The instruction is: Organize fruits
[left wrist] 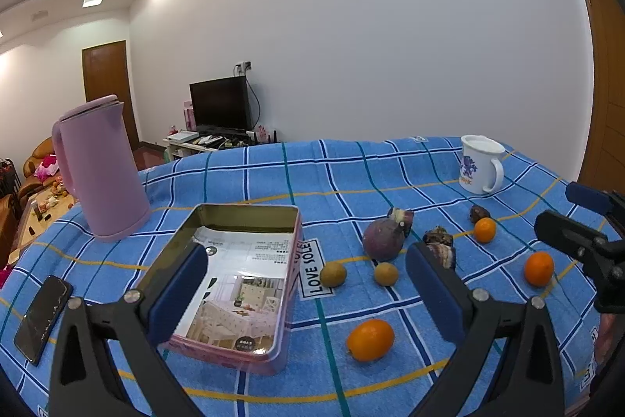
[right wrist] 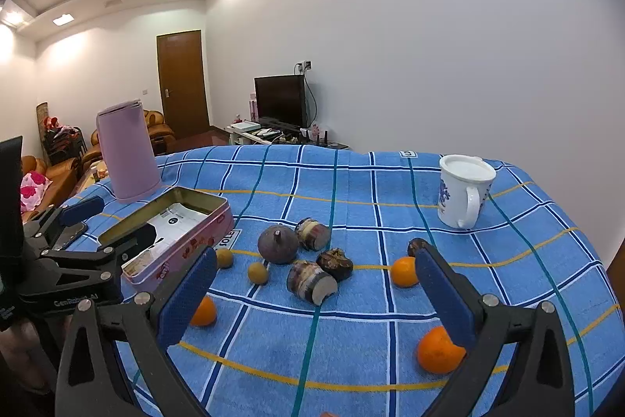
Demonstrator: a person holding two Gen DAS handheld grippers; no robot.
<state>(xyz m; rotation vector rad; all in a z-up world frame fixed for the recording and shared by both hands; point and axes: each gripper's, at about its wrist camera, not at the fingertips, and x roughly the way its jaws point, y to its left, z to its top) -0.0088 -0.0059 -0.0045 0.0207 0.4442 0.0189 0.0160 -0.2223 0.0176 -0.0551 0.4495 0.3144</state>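
Observation:
An open pink tin box lined with printed paper lies on the blue checked cloth, and my left gripper hovers open at its near right corner, holding nothing. Right of the box lie a purple round fruit, two small yellow-brown fruits, an oval orange fruit, two round oranges and several dark cut pieces. My right gripper is open above the cloth, facing the purple fruit and the cut pieces. One orange sits by its right finger.
A pink kettle stands behind the box at the left. A white mug stands at the far right. A dark phone lies at the cloth's left edge. The left gripper shows over the tin box in the right wrist view.

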